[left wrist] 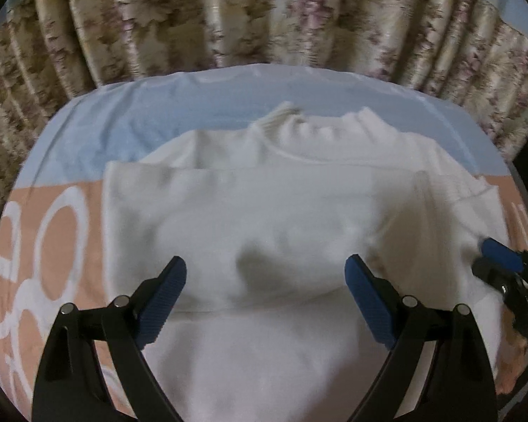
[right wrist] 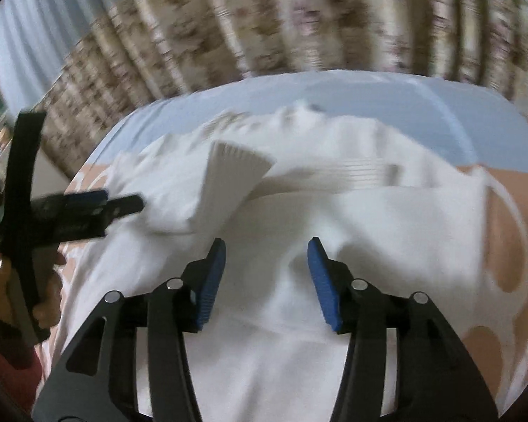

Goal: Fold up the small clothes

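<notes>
A small white top (left wrist: 264, 218) lies flat on the bed, collar at the far end, with its sleeves folded in across the body. It also shows in the right wrist view (right wrist: 352, 218), where a ribbed cuff (right wrist: 236, 161) lies on the chest. My left gripper (left wrist: 265, 270) is open and empty above the lower body of the top. My right gripper (right wrist: 266, 253) is open and empty over the same garment. The right gripper also shows at the right edge of the left wrist view (left wrist: 500, 256), and the left gripper shows at the left of the right wrist view (right wrist: 88, 207).
The top rests on a blue and peach sheet (left wrist: 52, 232) with white ring patterns. A floral curtain (left wrist: 264, 14) hangs close behind the bed's far edge. The hand holding the left gripper (right wrist: 45, 302) is at the left in the right wrist view.
</notes>
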A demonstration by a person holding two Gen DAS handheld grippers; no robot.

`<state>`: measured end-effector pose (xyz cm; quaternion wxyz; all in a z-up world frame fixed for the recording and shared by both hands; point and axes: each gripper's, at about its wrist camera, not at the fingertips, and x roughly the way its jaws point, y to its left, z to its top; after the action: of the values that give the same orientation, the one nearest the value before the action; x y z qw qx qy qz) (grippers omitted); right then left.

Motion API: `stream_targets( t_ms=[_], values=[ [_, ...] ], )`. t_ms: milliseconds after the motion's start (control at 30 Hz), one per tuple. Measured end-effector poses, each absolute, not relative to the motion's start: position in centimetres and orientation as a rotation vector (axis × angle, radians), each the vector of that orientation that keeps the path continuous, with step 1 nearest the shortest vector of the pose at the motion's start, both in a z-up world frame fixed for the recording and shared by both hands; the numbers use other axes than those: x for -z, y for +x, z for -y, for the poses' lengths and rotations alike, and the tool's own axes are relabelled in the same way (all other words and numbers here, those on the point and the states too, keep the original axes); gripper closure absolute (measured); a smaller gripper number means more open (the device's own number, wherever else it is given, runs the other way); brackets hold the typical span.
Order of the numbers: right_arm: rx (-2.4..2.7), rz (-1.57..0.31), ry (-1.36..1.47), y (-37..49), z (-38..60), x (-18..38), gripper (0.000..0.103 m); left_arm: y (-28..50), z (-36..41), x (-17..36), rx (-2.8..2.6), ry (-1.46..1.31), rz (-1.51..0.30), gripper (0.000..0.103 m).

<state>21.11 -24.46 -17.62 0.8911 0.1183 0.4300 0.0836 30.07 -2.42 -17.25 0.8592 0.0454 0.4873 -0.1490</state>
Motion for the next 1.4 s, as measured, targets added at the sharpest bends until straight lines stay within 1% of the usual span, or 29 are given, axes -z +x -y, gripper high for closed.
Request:
stream_targets(
  t_ms=[133, 367, 533, 567, 600, 633, 667, 700, 733, 767, 800, 833, 867, 1100, 1300, 1333, 1367, 1400],
  values=[
    [-0.122, -0.921, 0.275, 21.6, 25.9, 18.7, 0.053, 29.9, 4.9, 17.0, 0.388, 0.091, -1.034, 0.011],
    [-0.072, -0.885, 0.290, 20.7, 27.9, 18.4, 0.054, 28.7, 11.2, 15.8, 0.484, 0.235, -0.979, 0.011],
    [-0.015, -0.863, 0.248, 19.5, 29.1, 17.8, 0.054, 29.5, 12.7, 16.7, 0.524, 0.236, -1.007, 0.012],
    [-0.006, -0.861, 0.247, 19.4, 29.4, 17.8, 0.054, 29.6, 12.8, 16.9, 0.529, 0.230, -1.013, 0.016],
    [0.010, -0.860, 0.247, 19.3, 29.8, 17.7, 0.054, 29.9, 13.1, 17.4, 0.536, 0.224, -1.029, 0.028],
    [0.021, -0.861, 0.250, 19.3, 30.2, 17.8, 0.054, 30.2, 13.2, 17.8, 0.542, 0.221, -1.047, 0.037],
    [0.033, -0.860, 0.261, 19.1, 30.8, 17.8, 0.054, 30.4, 13.4, 18.3, 0.547, 0.216, -1.071, 0.058],
    [0.040, -0.859, 0.268, 19.1, 31.1, 17.8, 0.054, 30.9, 13.4, 19.0, 0.537, 0.211, -1.103, 0.071],
    [0.045, -0.861, 0.275, 19.0, 31.4, 17.9, 0.054, 31.1, 13.4, 19.3, 0.524, 0.216, -1.107, 0.072],
    [0.049, -0.864, 0.279, 19.0, 31.7, 17.9, 0.054, 31.2, 13.4, 19.3, 0.524, 0.217, -1.099, 0.076],
    [0.053, -0.865, 0.282, 19.0, 31.9, 18.0, 0.054, 31.3, 13.2, 19.1, 0.527, 0.212, -1.095, 0.083],
    [0.054, -0.867, 0.283, 19.0, 32.0, 18.0, 0.054, 31.3, 13.0, 19.0, 0.534, 0.202, -1.093, 0.087],
    [0.053, -0.869, 0.282, 19.0, 32.0, 18.1, 0.054, 31.3, 12.7, 18.7, 0.543, 0.183, -1.087, 0.096],
    [0.070, -0.860, 0.282, 19.5, 32.3, 17.8, 0.054, 31.0, 8.3, 15.5, 0.472, 0.143, -0.983, 0.096],
    [0.109, -0.935, 0.296, 21.7, 33.4, 19.0, 0.054, 30.7, 4.7, 17.1, 0.405, 0.087, -1.036, 0.095],
    [0.103, -0.943, 0.300, 22.0, 33.4, 19.2, 0.060, 30.5, 4.5, 17.4, 0.407, 0.070, -1.041, 0.095],
    [0.093, -0.948, 0.299, 22.2, 33.4, 19.4, 0.078, 30.5, 4.2, 17.6, 0.409, 0.052, -1.042, 0.095],
    [0.087, -0.962, 0.288, 22.5, 33.2, 19.6, 0.084, 30.4, 4.0, 17.7, 0.411, 0.037, -1.032, 0.095]
  ],
)
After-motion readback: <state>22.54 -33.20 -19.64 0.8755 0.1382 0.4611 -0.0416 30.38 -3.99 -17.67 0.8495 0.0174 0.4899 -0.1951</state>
